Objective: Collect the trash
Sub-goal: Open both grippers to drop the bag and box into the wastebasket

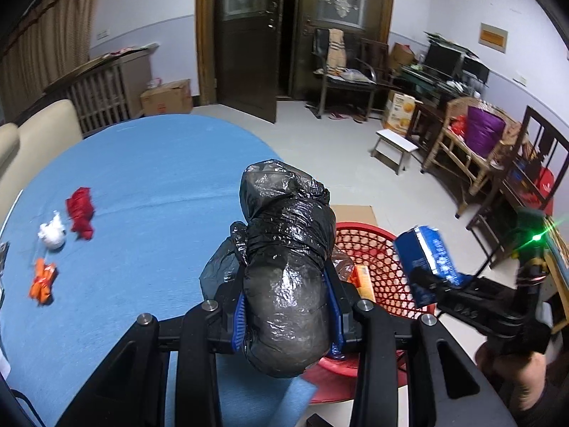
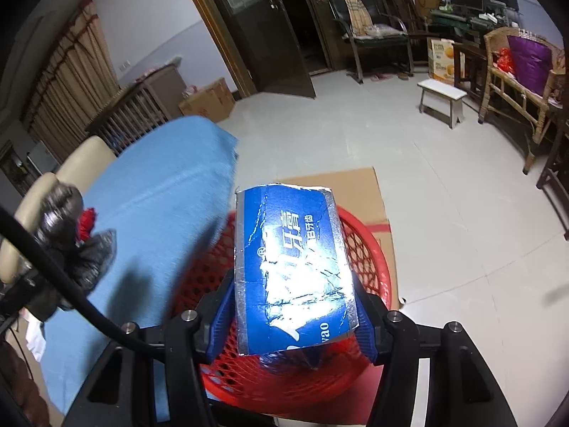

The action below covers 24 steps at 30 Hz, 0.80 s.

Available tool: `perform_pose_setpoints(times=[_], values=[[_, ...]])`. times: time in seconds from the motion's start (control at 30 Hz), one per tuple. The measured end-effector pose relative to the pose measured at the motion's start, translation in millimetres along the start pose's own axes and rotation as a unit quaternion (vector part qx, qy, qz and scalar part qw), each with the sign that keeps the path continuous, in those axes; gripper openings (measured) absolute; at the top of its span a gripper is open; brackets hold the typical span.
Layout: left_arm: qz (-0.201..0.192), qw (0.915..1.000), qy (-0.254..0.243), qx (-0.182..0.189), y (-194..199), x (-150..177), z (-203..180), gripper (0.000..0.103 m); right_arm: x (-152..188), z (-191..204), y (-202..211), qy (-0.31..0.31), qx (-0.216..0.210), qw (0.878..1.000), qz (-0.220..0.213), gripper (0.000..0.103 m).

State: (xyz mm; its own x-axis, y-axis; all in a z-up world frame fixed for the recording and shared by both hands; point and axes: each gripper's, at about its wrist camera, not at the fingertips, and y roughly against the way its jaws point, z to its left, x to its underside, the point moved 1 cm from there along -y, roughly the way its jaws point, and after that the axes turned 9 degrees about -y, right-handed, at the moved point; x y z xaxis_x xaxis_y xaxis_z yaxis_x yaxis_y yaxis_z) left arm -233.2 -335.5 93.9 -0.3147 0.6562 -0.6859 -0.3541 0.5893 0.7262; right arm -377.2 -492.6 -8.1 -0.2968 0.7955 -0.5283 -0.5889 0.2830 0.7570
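Two clenched tools above red basket: left around black bag, right around blue box.

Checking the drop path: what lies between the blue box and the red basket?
Nothing: in the right wrist view the blue box hangs directly over the red basket.

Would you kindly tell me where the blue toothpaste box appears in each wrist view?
Left wrist: blue toothpaste box at right, in the right gripper.
Right wrist: box at centre, between the blue pads.
Shared landmark: red basket under it.
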Motion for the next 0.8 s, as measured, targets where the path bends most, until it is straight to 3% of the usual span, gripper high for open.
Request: perform_pose_setpoints(times=[0.2,0.3,0.57,0.7,0.73,0.77,0.8], values=[[0.013,0.9998,-0.01,0.012,-12.4,-5.4,-9.0,0.039,5.2,-4.7,-17.4,-0.01,0.003,1.0,0.023,0.063],[0.02,0.9995,-0.013,0.023,-16.9,-7.9,-15.6,0.039,4.4,-8.0,-24.6,-0.018,0.003,0.999,0.037,0.07],[0.031,0.9972,-0.048,0.049,-32.3,-14.7,-41.8,0.039,-8.8,-33.6,-9.3,-0.061,0.008,0.998,0.002,0.074],[0.055,0.9943,-0.066,0.063,-47.3,-16.8,-52.6,0.042,-12.9,-43.5,-2.7,-0.078,0.012,0.997,-0.008,0.074],[0.062,0.9937,-0.068,0.064,-52.6,-17.0,-54.4,0.05,-14.7,-45.2,-2.2,-0.081,0.012,0.997,-0.009,0.074],[0.071,0.9927,-0.074,0.063,-60.6,-16.4,-57.3,0.069,-18.0,-46.4,-3.6,-0.082,0.011,0.997,-0.009,0.074],[0.078,0.9921,-0.079,0.058,-67.2,-16.2,-59.2,0.077,-18.6,-46.6,-3.1,-0.082,0.01,0.997,-0.008,0.074]])
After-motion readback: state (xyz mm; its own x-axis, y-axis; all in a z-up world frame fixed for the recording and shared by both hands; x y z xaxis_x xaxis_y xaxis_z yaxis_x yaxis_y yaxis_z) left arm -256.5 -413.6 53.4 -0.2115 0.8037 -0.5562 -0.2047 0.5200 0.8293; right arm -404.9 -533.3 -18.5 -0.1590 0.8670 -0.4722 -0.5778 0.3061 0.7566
